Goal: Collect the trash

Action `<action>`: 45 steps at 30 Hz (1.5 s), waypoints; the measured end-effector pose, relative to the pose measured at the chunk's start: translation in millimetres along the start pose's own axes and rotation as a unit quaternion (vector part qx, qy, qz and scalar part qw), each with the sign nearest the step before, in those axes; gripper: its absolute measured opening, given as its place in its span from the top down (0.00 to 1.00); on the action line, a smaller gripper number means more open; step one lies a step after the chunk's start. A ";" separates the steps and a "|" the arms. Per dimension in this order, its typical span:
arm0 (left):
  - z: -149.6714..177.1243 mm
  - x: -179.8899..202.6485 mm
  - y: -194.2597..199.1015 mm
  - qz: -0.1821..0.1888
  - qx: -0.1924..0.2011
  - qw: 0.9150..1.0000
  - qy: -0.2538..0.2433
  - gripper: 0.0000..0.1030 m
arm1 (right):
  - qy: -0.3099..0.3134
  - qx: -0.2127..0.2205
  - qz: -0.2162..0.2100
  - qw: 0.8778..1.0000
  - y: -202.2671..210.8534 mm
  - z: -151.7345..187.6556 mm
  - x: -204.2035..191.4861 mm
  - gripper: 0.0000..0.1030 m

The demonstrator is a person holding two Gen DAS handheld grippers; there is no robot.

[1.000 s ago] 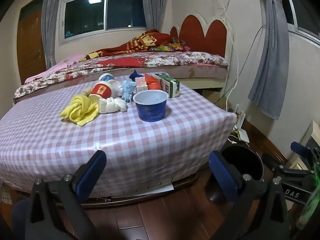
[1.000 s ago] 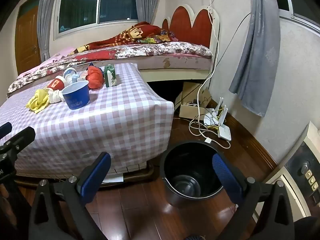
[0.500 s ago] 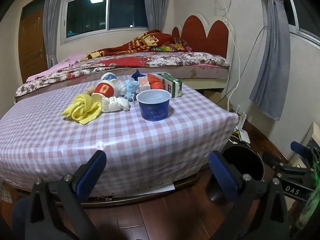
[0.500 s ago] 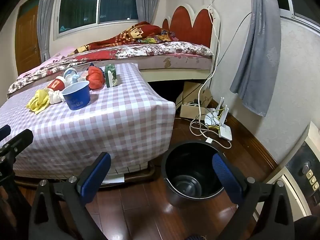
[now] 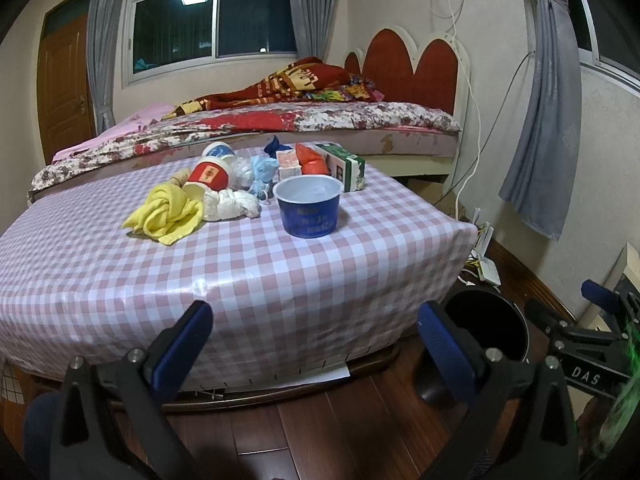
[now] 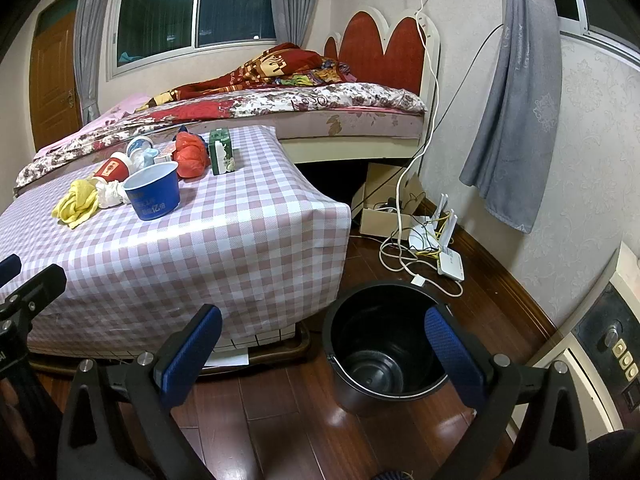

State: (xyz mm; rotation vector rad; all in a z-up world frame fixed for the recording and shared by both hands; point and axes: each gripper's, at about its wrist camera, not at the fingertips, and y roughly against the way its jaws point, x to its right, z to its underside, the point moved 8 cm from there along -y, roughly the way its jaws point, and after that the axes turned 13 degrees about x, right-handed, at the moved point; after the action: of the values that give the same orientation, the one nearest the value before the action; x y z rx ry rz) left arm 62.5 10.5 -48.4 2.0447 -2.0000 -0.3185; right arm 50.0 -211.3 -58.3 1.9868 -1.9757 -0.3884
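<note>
**Both grippers wait before the trash on the table**

The left gripper [image 5: 316, 340] hangs low in front of the table with the pink checked plastic cloth [image 5: 240, 280], its blue-padded fingers spread wide and holding nothing. The right gripper [image 6: 324, 344] is also spread and empty, above the round black bucket [image 6: 384, 344] on the wooden floor, just beside the table corner; I judge the bucket stands there so that trash can drop in easily. The trash lies together at the far part of the table: a blue paper bowl [image 5: 309, 208], a crumpled yellow cloth [image 5: 168, 213], a red paper cup [image 5: 208, 176] on its side, a green and white carton [image 5: 345, 166]. No piece is collected yet.
</note>
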 end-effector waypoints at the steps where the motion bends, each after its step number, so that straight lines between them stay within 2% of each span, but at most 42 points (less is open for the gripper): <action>1: 0.1 0.0 -0.1 0.000 0.000 1.000 0.000 0.01 | 0.000 0.001 0.000 1.000 0.2 -0.1 -0.1 0.01; 45: 10.2 -2.8 -2.4 -0.001 -0.009 1.000 0.003 0.01 | 0.000 0.001 0.000 1.000 -0.7 -0.1 -0.9 0.01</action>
State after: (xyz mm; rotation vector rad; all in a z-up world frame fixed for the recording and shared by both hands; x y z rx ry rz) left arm 61.2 13.0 -58.9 2.0332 -1.9850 -0.3290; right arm 50.6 -210.4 -58.5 1.9878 -1.9774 -0.3853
